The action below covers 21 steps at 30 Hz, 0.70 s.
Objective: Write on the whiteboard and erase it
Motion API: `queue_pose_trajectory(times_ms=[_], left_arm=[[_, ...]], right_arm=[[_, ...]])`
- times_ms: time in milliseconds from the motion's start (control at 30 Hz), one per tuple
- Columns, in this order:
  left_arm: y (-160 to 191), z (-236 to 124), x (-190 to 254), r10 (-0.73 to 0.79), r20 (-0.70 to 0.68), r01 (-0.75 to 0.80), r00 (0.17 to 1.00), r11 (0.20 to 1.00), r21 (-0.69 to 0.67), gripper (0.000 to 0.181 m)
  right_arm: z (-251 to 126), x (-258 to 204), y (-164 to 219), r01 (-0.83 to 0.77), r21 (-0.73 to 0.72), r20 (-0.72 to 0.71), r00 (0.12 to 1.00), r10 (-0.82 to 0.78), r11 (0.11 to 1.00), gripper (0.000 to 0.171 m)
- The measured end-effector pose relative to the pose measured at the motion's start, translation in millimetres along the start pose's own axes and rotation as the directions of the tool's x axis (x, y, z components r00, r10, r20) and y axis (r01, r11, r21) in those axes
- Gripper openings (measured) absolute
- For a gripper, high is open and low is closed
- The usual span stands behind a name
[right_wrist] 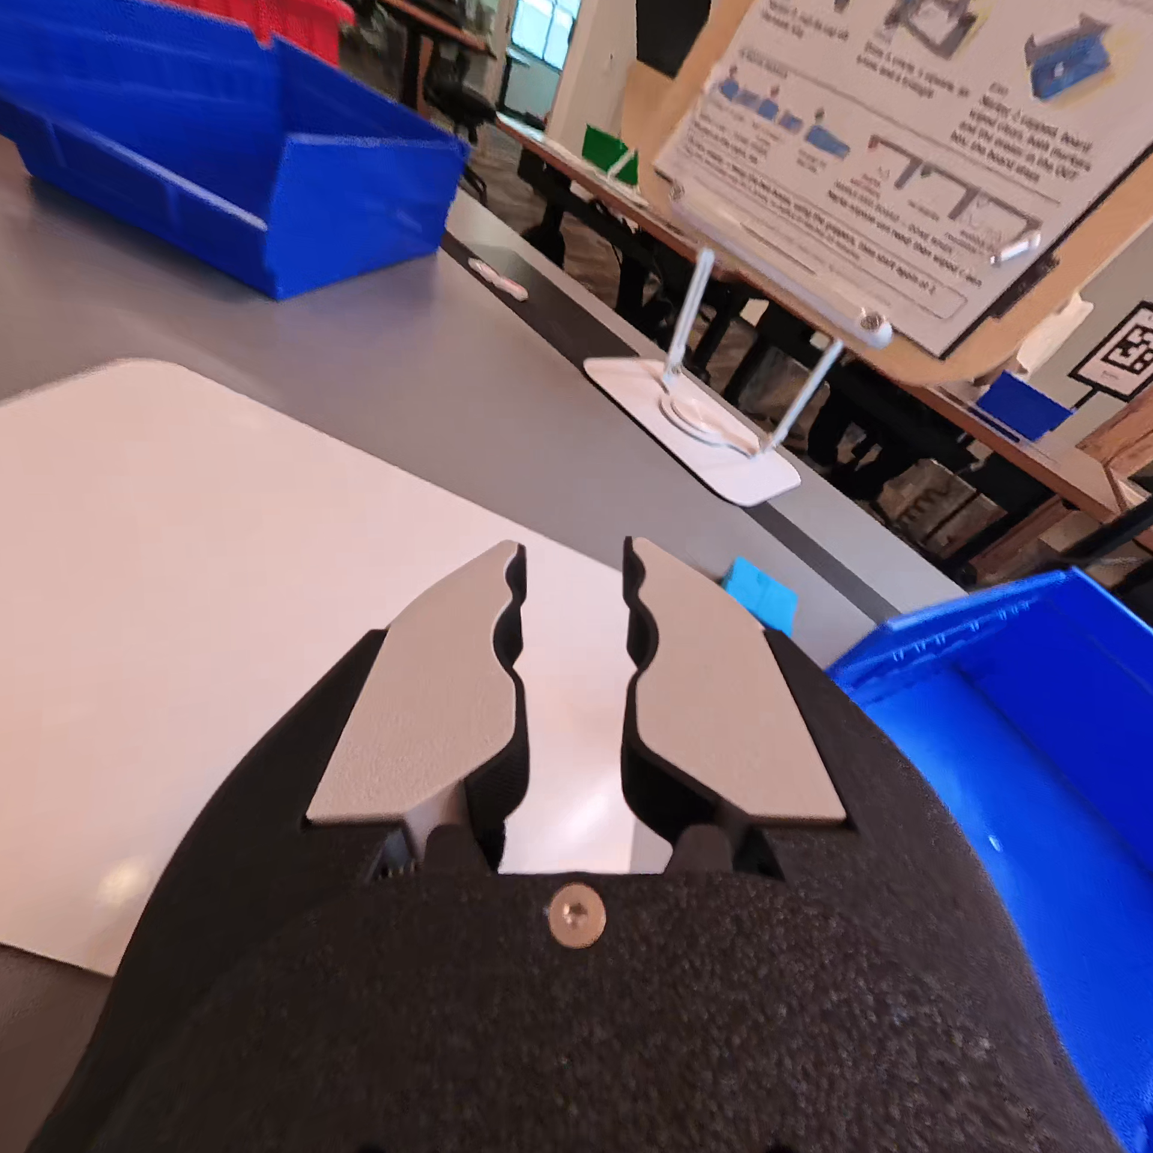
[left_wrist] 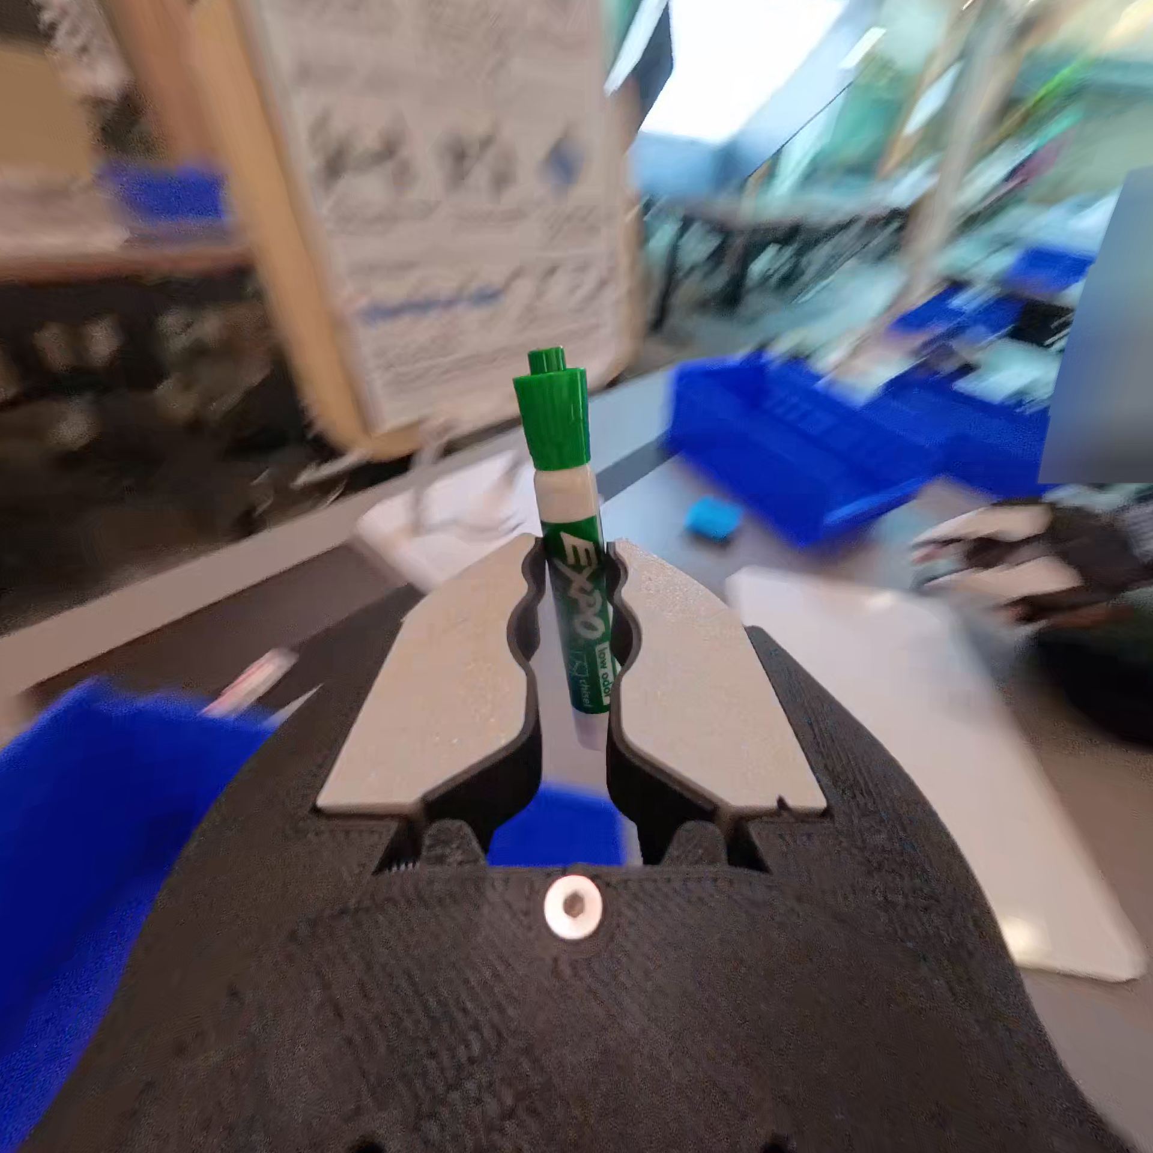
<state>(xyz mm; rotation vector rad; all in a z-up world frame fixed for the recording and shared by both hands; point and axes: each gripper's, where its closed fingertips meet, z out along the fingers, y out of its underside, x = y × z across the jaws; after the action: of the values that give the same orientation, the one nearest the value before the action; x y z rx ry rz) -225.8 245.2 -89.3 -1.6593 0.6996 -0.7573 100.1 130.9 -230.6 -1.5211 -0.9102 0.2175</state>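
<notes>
The grey table (right_wrist: 399,387) carries everything, its far edge a dark strip, and beyond it stand other desks and dark chairs in a workroom. On it lies the whiteboard (right_wrist: 206,561), flat, white and unmarked where it shows, its near part under the right gripper (right_wrist: 574,549). That gripper's jaws stand apart with nothing between them; only the board's surface shows through the gap.

Two blue bins sit on the table. The far bin (right_wrist: 281,168) is well beyond the board, and what shows of its inside is bare. The near bin (right_wrist: 1029,780) is just right of the right gripper; the bit of its inside that can be seen holds nothing, the rest is hidden.

A sheet stand (right_wrist: 705,437) with a white base rests near the table's far edge, holding up a printed sheet (right_wrist: 873,156) on a tan backing.

The left gripper (left_wrist: 574,549) is clenched on a green marker (left_wrist: 571,561), which stands nearly upright between the fingers, cap still on and pointing up, lifted above the table. Its view is badly blurred.

A small light-blue eraser (right_wrist: 761,593) lies on the table, between the board's far corner and the near bin.
</notes>
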Motion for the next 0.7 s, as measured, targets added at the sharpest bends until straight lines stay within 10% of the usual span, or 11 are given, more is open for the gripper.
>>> queue_pose_trajectory(times_ms=[200, 367, 700], left_arm=[[-6.1, 32.8, 140.3, -0.211, -0.36, 0.348, 0.909, 0.859, 0.376, 0.018], [15.8, 65.4, 213.5, -0.384, -0.659, 0.655, 0.647, 0.722, 0.222, 0.018], [57.5, 69.6, 228.5, -0.438, -0.722, 0.684, 0.535, 0.726, 0.066, 0.018]], right_arm=[[11.5, -36.2, -74.8, 0.086, 0.168, 0.006, 0.996, -0.088, 0.982, 0.042], [39.4, -73.6, -128.5, 0.26, 0.244, -0.031, 0.965, -0.26, 0.934, 0.053], [38.7, -63.2, -140.2, 0.297, 0.342, -0.078, 0.954, -0.288, 0.892, 0.03]])
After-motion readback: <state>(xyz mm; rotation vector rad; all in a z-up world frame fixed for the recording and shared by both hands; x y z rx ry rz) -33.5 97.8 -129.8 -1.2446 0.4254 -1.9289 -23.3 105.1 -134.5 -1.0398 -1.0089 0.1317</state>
